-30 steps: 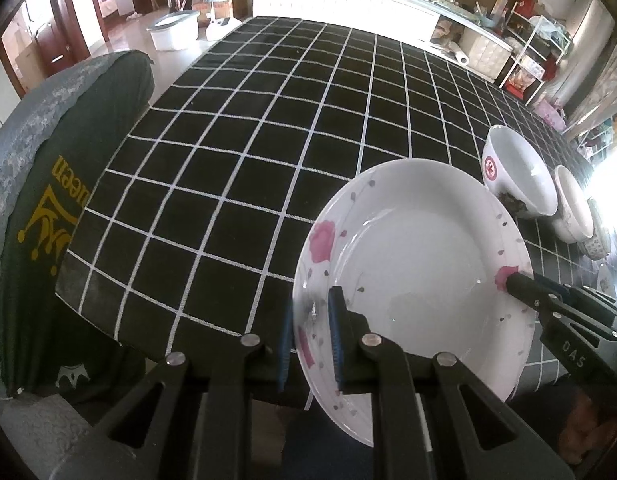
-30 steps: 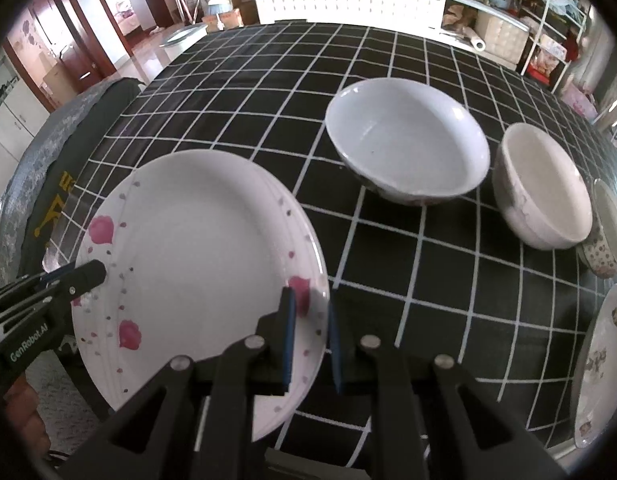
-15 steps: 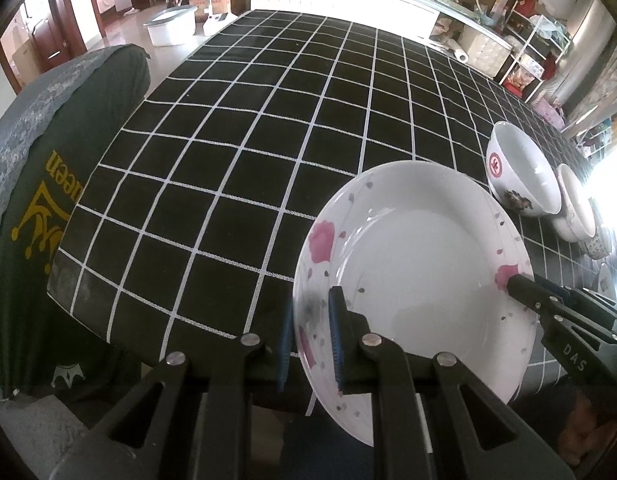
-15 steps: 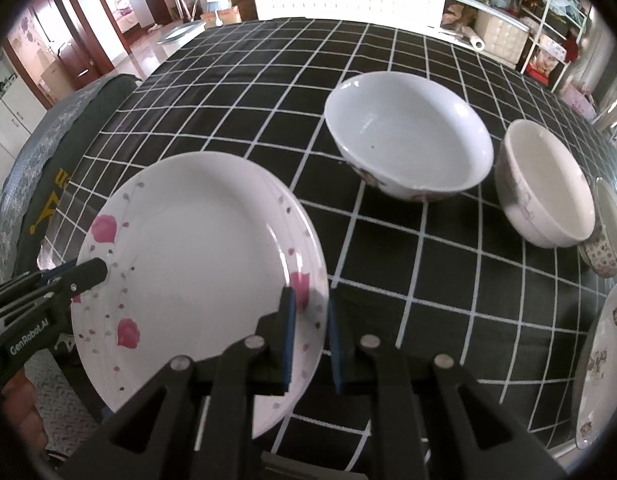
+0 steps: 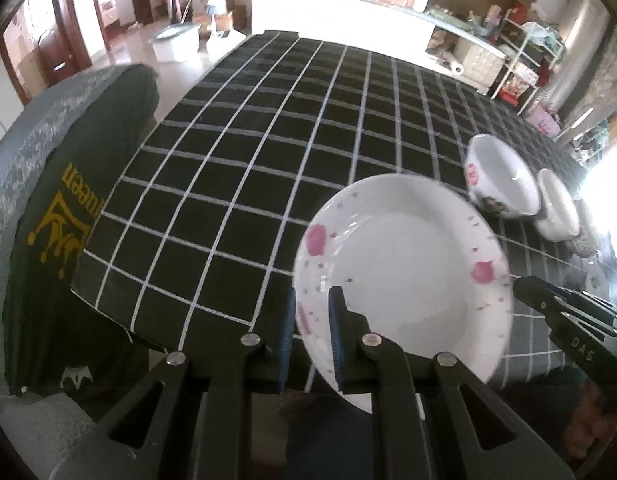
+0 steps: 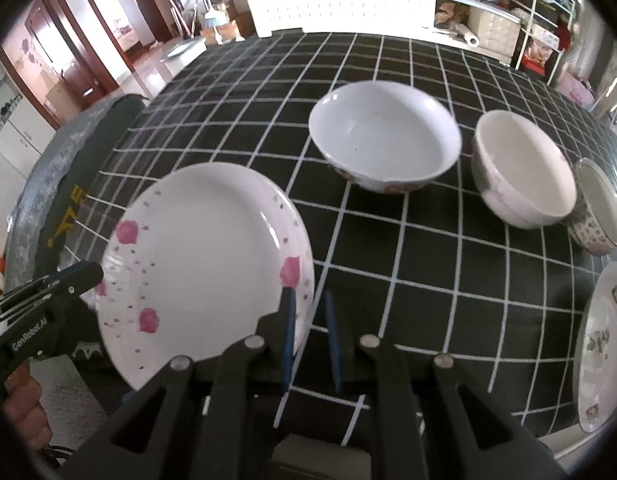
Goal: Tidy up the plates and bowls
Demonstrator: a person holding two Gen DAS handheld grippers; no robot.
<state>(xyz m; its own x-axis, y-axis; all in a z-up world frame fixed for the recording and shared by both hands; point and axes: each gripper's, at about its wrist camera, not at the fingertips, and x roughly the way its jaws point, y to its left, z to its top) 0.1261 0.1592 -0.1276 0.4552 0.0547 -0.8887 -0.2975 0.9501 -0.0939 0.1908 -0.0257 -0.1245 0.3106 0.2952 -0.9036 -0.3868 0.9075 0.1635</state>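
Observation:
A white plate with pink flowers (image 5: 404, 276) is held above the near edge of the black checked table (image 5: 292, 128). My left gripper (image 5: 312, 332) is shut on its near-left rim. In the right wrist view the same plate (image 6: 204, 264) has its right rim just beside my right gripper (image 6: 308, 336), whose jaws stand slightly apart; the rim seems to sit between them without being pinched. A large white bowl (image 6: 384, 136), a smaller white bowl (image 6: 520, 168) and a patterned bowl (image 6: 600, 208) stand in a row on the table.
Another flowered plate (image 6: 604, 344) lies at the table's right edge. A chair with a dark green cover (image 5: 64, 216) stands left of the table. The right gripper's tip (image 5: 548, 300) shows in the left view, the left gripper's tip (image 6: 68, 280) in the right view.
The plate has lifted and tilted with my left gripper. My right gripper's jaws have parted and let go of the rim they were clamping.

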